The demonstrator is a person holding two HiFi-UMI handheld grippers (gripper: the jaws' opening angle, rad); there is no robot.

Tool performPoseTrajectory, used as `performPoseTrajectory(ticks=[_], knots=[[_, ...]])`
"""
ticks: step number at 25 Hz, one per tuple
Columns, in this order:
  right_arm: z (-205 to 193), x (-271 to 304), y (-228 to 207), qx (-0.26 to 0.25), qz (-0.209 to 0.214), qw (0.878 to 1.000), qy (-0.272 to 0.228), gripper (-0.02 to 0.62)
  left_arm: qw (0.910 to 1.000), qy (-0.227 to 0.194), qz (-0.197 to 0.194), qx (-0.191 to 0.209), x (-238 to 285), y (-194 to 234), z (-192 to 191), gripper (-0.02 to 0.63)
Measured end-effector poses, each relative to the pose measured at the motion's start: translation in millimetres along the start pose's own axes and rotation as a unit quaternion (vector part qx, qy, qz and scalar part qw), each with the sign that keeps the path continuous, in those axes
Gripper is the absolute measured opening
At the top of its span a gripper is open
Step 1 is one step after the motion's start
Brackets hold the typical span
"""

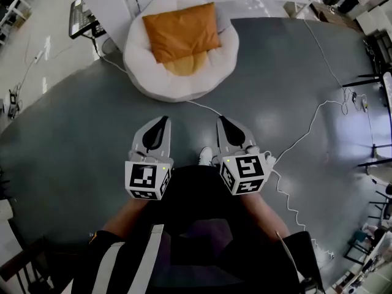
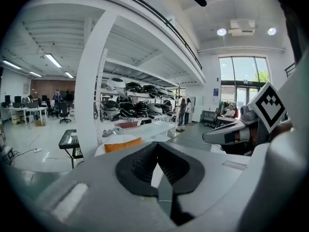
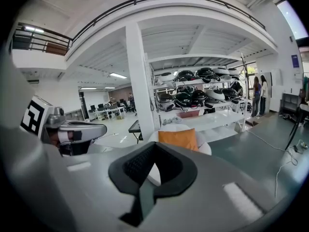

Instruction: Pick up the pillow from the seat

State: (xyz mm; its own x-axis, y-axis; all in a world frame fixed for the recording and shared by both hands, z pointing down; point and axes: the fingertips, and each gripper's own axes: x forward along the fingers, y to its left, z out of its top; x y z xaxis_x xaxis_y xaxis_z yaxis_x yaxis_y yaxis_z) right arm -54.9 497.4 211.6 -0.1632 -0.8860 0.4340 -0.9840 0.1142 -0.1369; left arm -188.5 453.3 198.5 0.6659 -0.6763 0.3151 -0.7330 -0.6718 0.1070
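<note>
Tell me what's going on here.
A person stands holding a two-jaw gripper in each hand. The left gripper and the right gripper are both shut and empty, held out side by side in front of the body. The orange pillow lies untouched on the round white seat ahead of them, so the pickup has not begun.

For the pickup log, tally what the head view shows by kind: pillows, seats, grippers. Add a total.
orange pillow: 1
white round seat: 1
grippers: 2, the left gripper and the right gripper, both shut and empty
total: 4
</note>
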Motion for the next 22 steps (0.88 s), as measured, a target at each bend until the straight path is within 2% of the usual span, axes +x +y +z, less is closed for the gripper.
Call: performPoseTrajectory(ticks=[5,14,22], knots=[[2,-4,-23,0.001,0.004,1.0,-0.009,0.002,1.0,-0.003,0.005,0.001,14,-19,3,0.006],[12,-14,-58,-0.027,0.016,0.999,-0.022,0.002,0.9999,-0.005,0.014,0.005,38,-56,12,0.006],[11,6,-75,-0.02,0.018,1.0,-0.009,0.002,0.9998,0.003,0.017,0.002,60,-51,13,0.006]])
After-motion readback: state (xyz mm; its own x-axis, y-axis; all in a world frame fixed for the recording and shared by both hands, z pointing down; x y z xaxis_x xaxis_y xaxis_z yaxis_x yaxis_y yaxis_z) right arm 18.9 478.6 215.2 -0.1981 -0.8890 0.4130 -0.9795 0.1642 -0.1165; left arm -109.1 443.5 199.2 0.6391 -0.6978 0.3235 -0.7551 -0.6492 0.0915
